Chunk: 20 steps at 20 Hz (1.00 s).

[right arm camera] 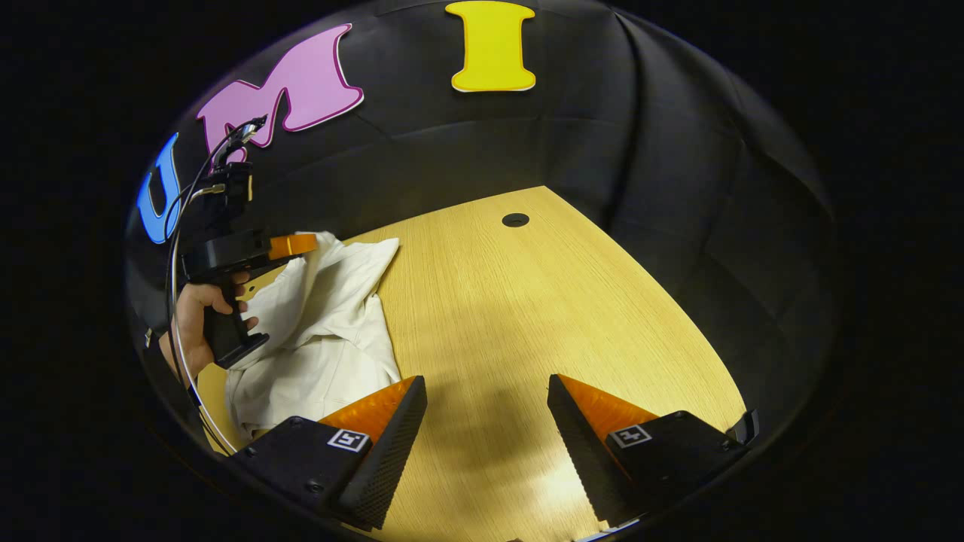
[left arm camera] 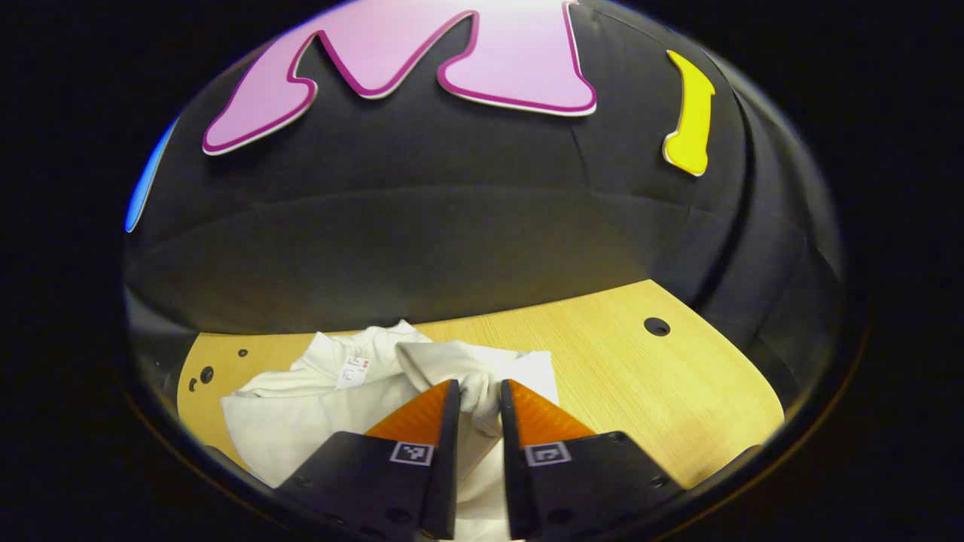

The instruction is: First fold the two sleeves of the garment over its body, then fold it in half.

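A white garment [left arm camera: 301, 410] lies crumpled on the wooden table [left arm camera: 640, 384], with a tag near its collar. My left gripper [left arm camera: 480, 395] is shut on a bunched fold of the garment, apparently a sleeve, held between both fingers just above the body. In the right gripper view the garment [right arm camera: 324, 324] lies at the left of the table [right arm camera: 527, 316], and the left gripper [right arm camera: 297, 245] shows there in a hand, lifting the cloth. My right gripper [right arm camera: 487, 391] stands open over bare wood to the right of the garment, with nothing between its fingers.
The booth's black cloth wall rises close behind the table's far edge. A round hole [right arm camera: 515, 220] sits in the tabletop near the far right corner, and small holes [left arm camera: 205, 374] mark the far left. A cable [right arm camera: 181, 248] trails from the left gripper.
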Motion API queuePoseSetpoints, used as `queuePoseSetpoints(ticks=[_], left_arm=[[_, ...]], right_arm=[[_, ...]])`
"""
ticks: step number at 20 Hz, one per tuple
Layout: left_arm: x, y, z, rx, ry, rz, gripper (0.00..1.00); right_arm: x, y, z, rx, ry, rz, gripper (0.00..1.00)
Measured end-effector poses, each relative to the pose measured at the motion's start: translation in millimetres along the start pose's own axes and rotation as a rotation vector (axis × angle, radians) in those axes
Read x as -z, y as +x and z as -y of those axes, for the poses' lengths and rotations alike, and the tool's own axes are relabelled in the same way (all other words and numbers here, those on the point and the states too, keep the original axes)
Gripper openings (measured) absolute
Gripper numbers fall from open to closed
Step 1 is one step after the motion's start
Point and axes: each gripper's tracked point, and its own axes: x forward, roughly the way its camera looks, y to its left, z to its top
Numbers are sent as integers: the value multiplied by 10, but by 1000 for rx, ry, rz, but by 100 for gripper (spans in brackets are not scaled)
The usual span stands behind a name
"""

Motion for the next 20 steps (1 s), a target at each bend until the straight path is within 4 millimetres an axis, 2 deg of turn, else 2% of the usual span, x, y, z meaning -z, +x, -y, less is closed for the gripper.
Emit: queuePoseSetpoints(ticks=[2,5,7,10,12,16,20], left_arm=[[-18,-90,116,61,-29,15,50],[76,-345,-103,45,-35,25,100],[199,-579,-362,5,-24,19,98],[472,-998,-846,-70,-24,1,100],[736,-1300,-1176,-127,-41,-32,100],[1420,-1890,-1820,-235,-107,-130,100],[1977,-2304,-2140,-304,-201,-206,100]], right_arm=[[47,-5,-24,-8,-6,-8,99],[129,-10,-151,-34,-20,-27,99],[185,0,-249,-55,-36,-35,99],[315,15,-430,-88,-47,-55,99],[397,36,-567,-111,-48,-70,99],[563,116,-871,-155,-89,-103,99],[736,214,-1079,-177,-103,-141,99]])
